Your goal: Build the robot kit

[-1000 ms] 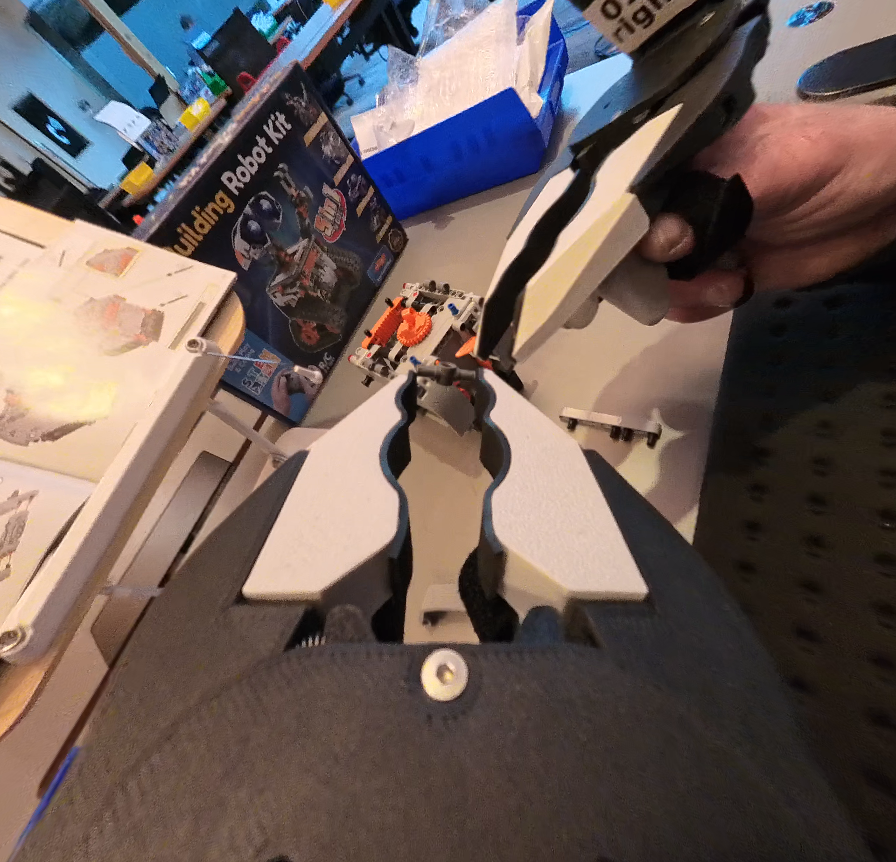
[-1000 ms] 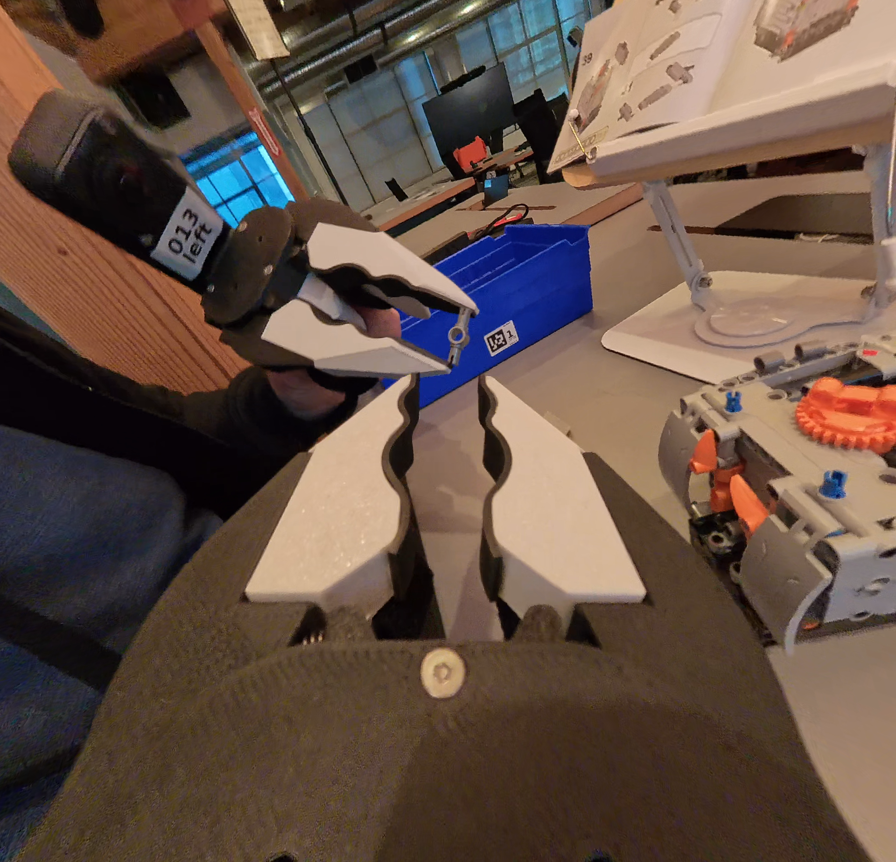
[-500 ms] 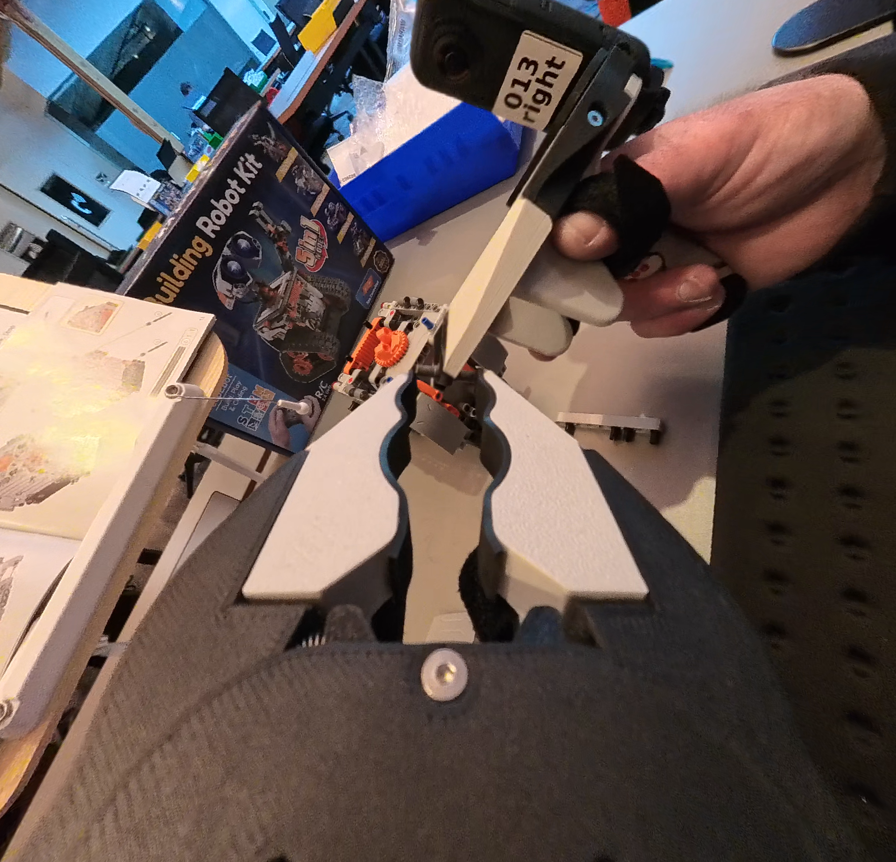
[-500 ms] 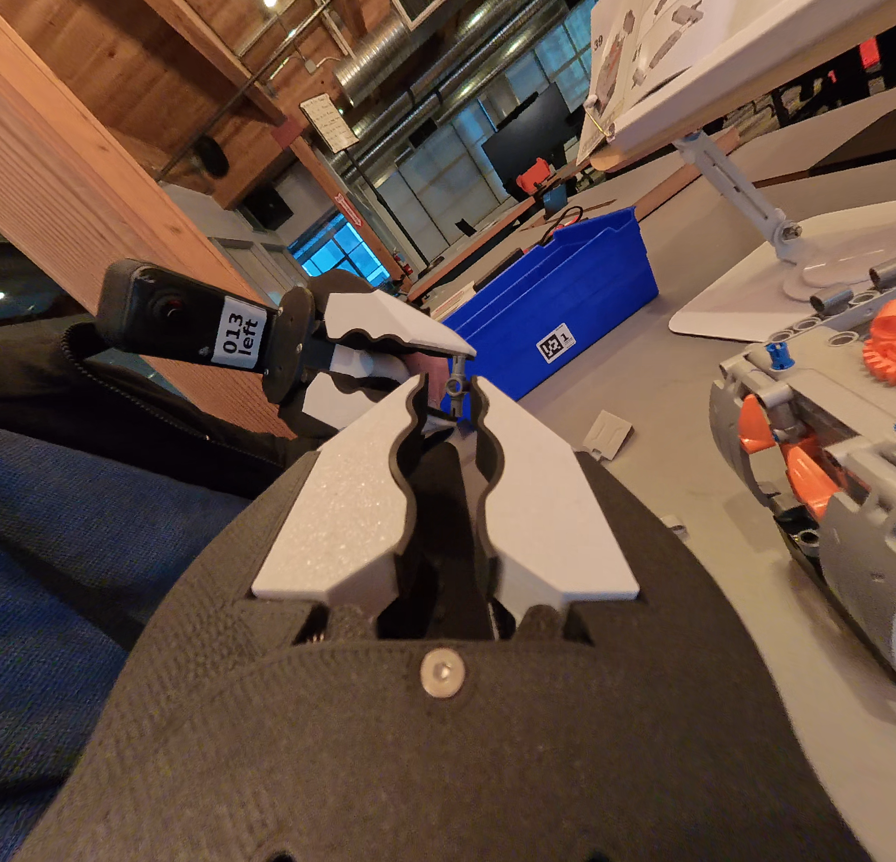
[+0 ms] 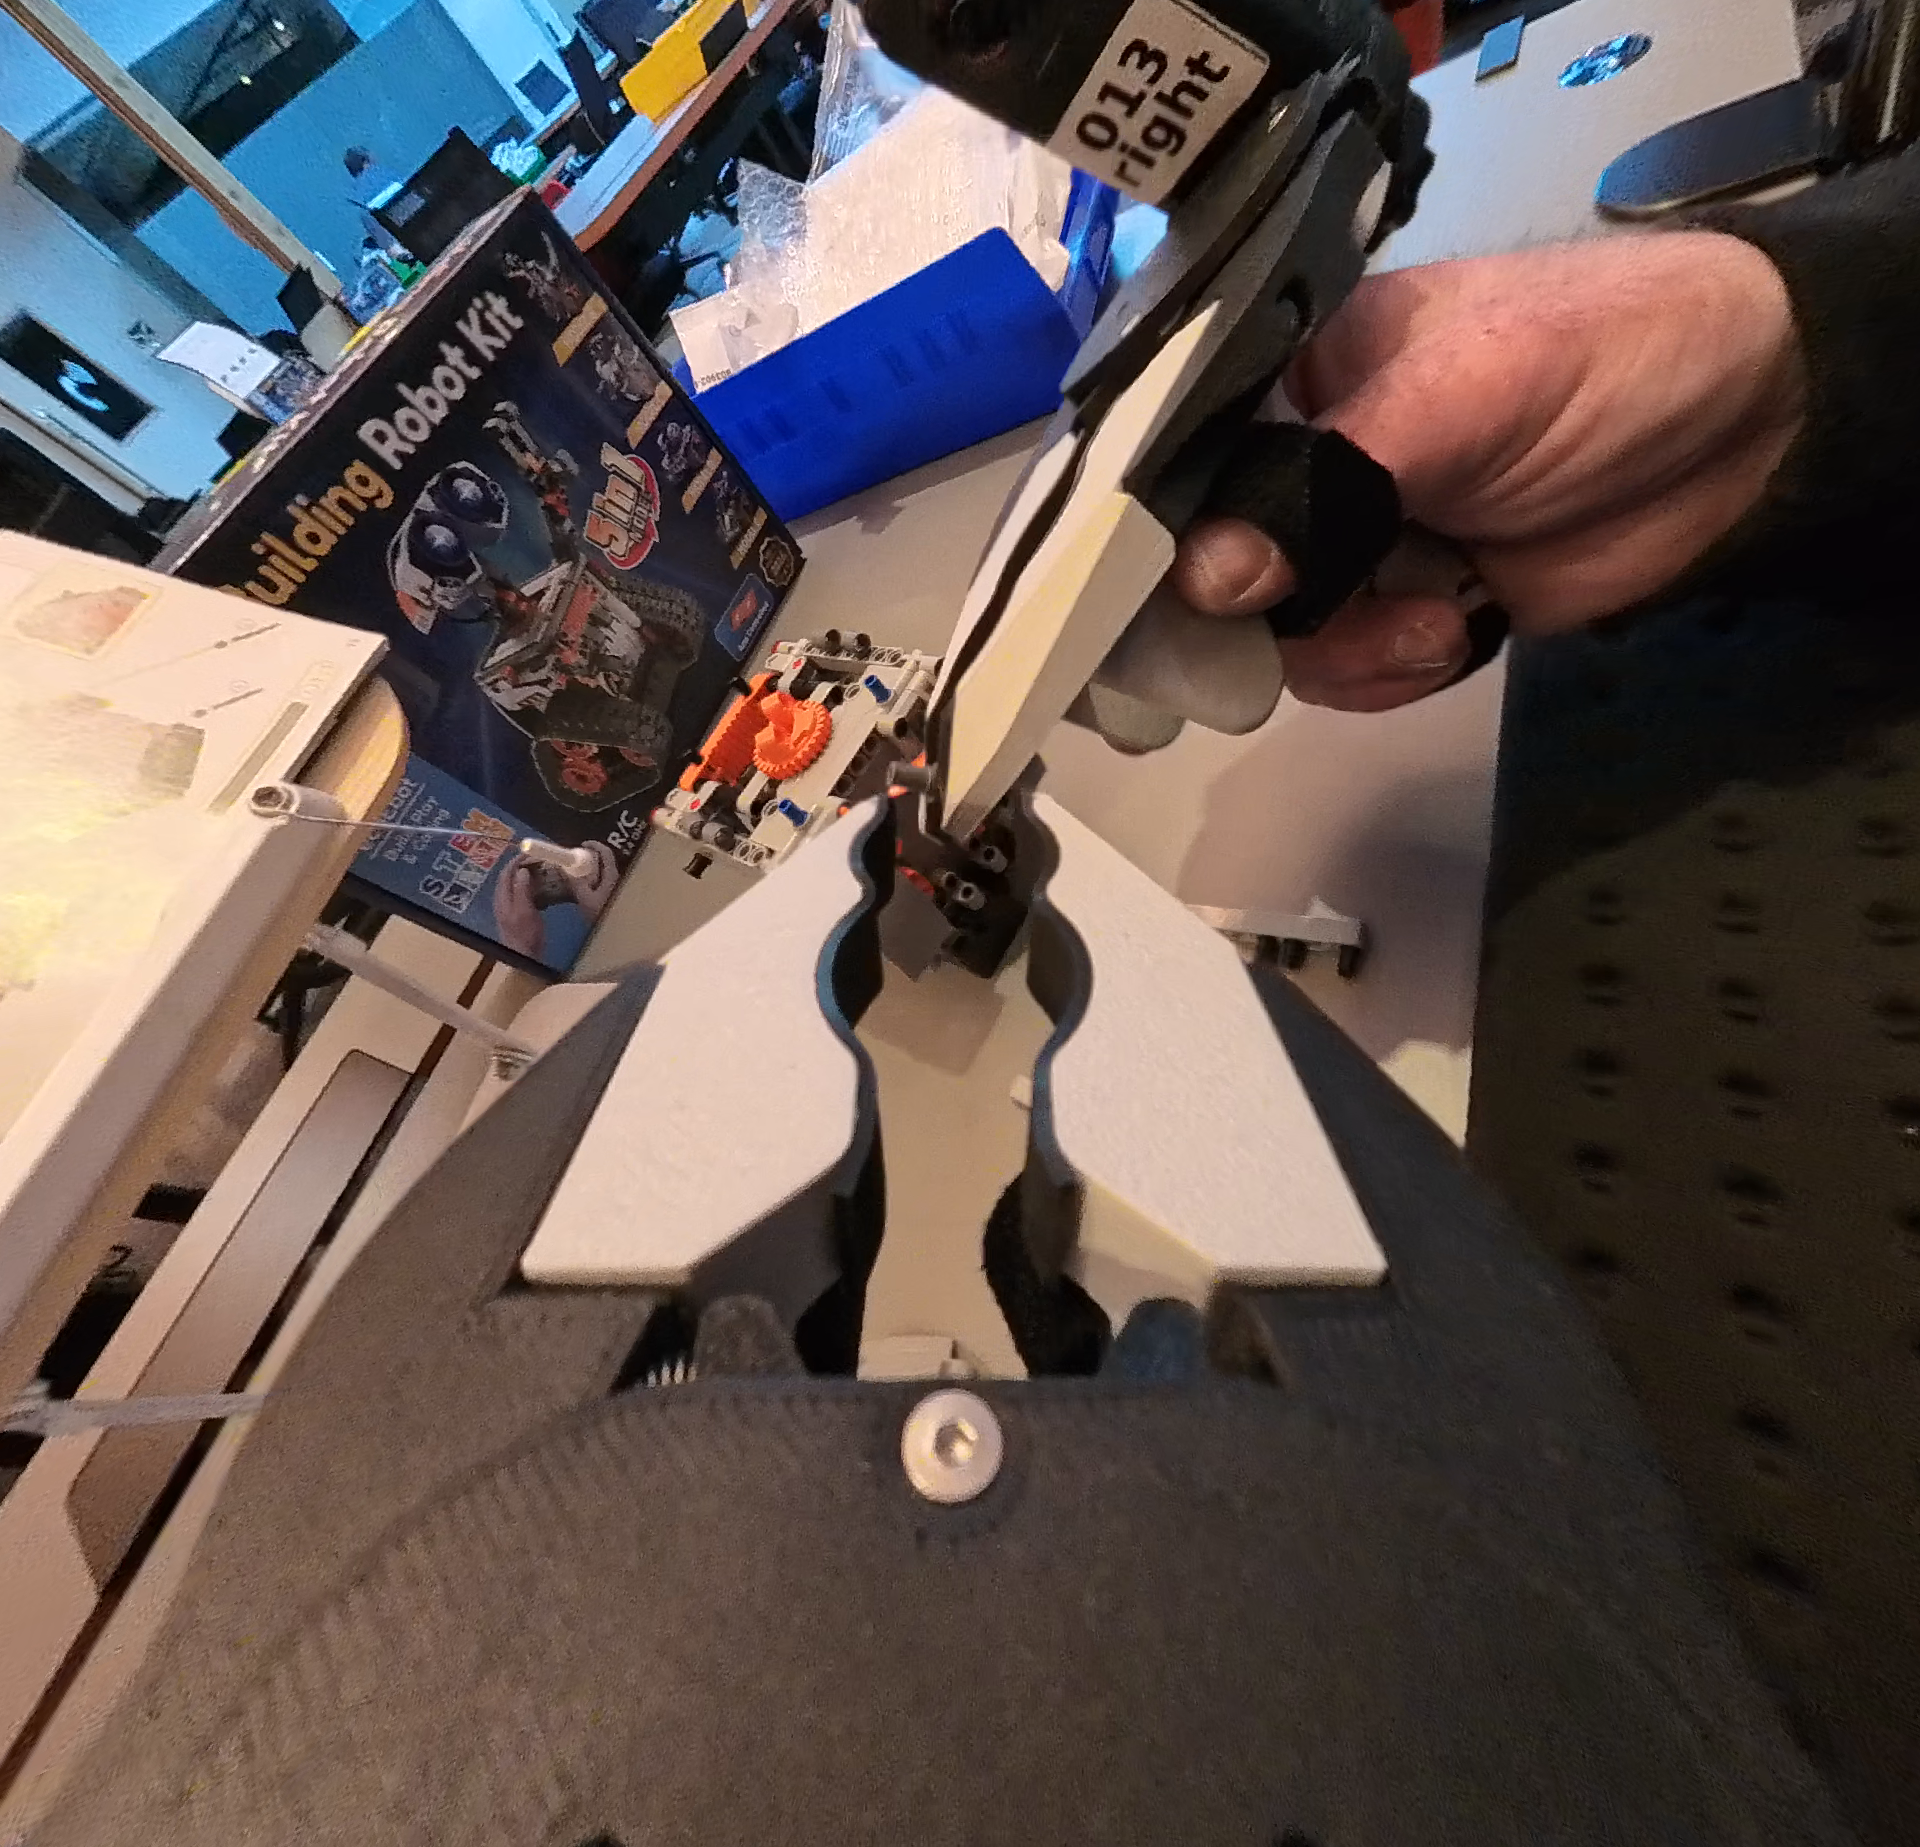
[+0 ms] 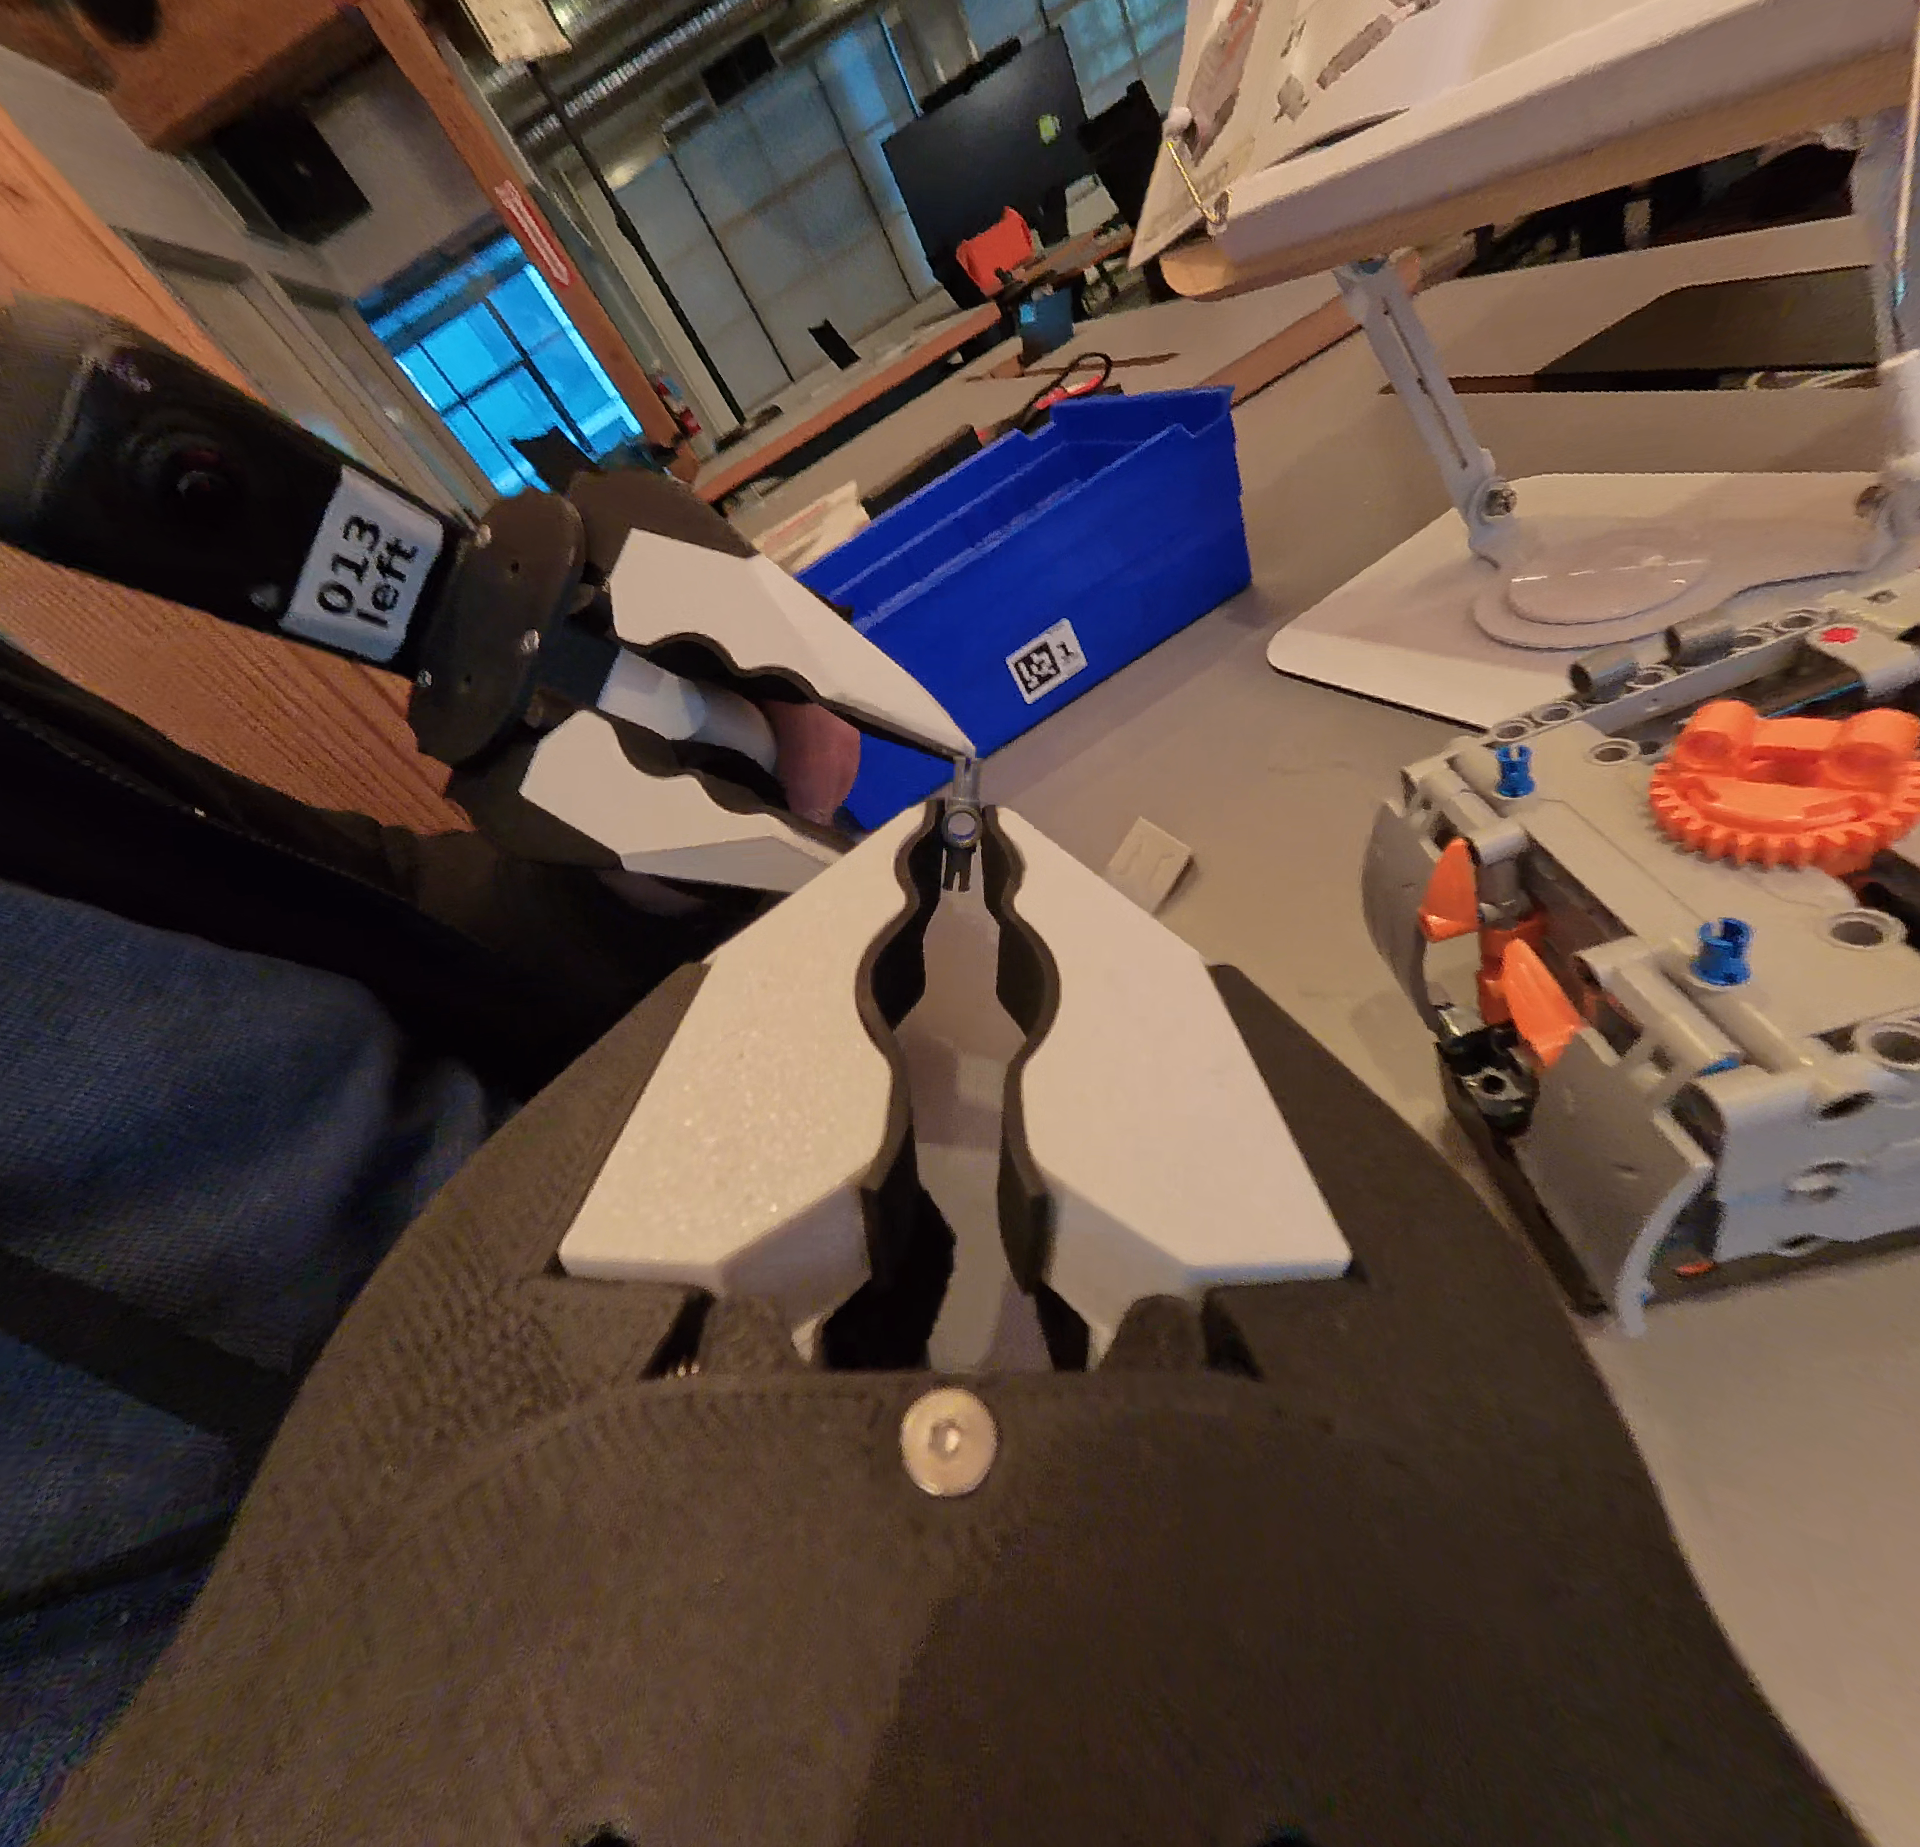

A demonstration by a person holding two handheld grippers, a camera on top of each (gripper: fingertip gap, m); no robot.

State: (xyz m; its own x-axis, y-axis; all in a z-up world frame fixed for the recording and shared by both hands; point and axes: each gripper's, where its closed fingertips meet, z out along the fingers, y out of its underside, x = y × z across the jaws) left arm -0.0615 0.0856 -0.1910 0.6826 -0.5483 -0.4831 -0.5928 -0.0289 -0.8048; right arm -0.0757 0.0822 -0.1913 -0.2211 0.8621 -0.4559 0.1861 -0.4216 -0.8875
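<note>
Right wrist view: your right gripper (image 6: 961, 847) has narrowed from a clear gap a second ago to a slit, and its tips now pinch the lower end of the small grey pin (image 6: 962, 829), which stands upright in the air above the table (image 6: 1299, 810), not resting on anything. Your left gripper (image 5: 956, 831) meets it tip to tip. One of its fingertips (image 6: 951, 737) touches the top of the pin, the other is hidden behind your right finger, and in its own view the gap looks no different from a second ago, so you cannot tell whether it still clamps the pin or only rests against it. A second ago the pin sat in the left tips alone, with the right gripper open and apart from it. Half a second ago the right fingers had closed in to either side of it. The grey and orange model (image 6: 1662, 966) sits on the table to the right, apart from both grippers. The blue bin (image 6: 1039, 571) stands behind the left gripper, and a flat grey plate (image 6: 1148, 857) lies just beside the meeting tips.
</note>
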